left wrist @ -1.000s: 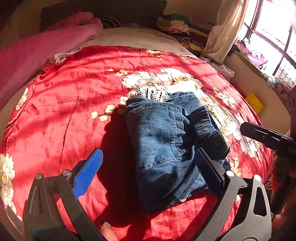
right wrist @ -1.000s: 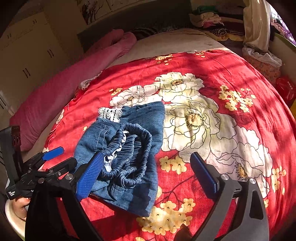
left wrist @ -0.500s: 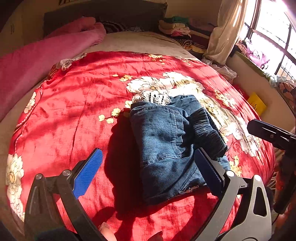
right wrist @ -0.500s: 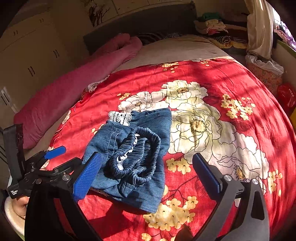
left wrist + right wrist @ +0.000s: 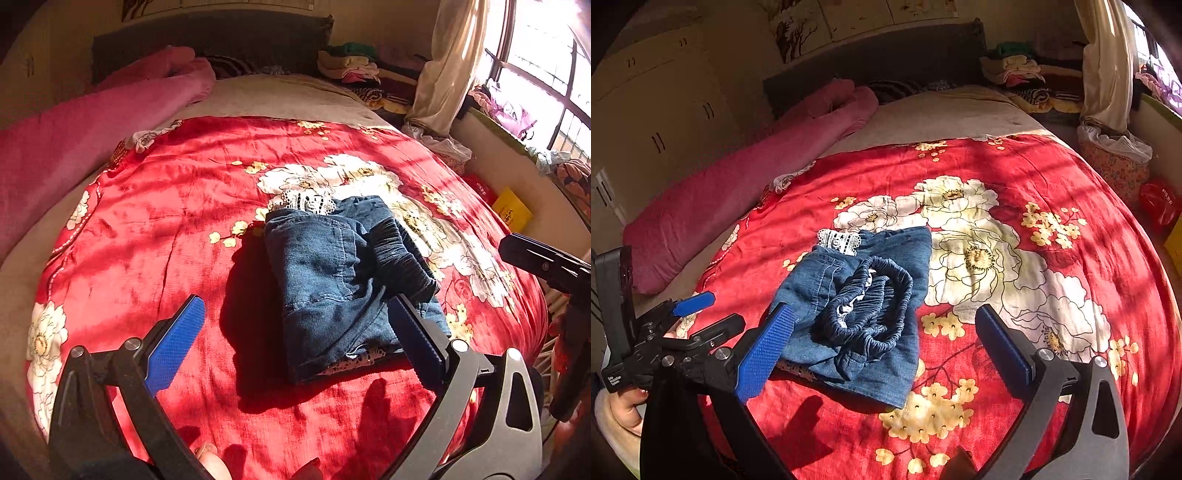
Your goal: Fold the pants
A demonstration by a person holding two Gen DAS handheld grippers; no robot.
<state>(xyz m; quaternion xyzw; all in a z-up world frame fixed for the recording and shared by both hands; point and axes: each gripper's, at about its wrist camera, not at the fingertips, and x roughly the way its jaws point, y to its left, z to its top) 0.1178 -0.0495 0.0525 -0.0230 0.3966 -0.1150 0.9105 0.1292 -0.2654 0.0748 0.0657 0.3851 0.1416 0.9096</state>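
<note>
Small blue denim pants (image 5: 332, 280) lie folded in a compact bundle on the red floral bedspread (image 5: 155, 236), white lace trim at the far end and the elastic waistband bunched on top (image 5: 871, 299). My left gripper (image 5: 295, 343) is open and empty, held above the near end of the pants. My right gripper (image 5: 886, 343) is open and empty, above the near right edge of the pants (image 5: 857, 314). The left gripper also shows at the left of the right wrist view (image 5: 665, 332).
A pink rolled blanket (image 5: 746, 177) lies along the bed's left side. Piled clothes (image 5: 1015, 70) sit by the dark headboard. A curtain (image 5: 450, 62) and window are at the right, with a yellow box (image 5: 511, 212) and a basket (image 5: 1115, 155) beside the bed.
Both grippers have drawn back and up from the pants, which look smaller and farther now. The pants stay folded in place. Both jaws stay open.
</note>
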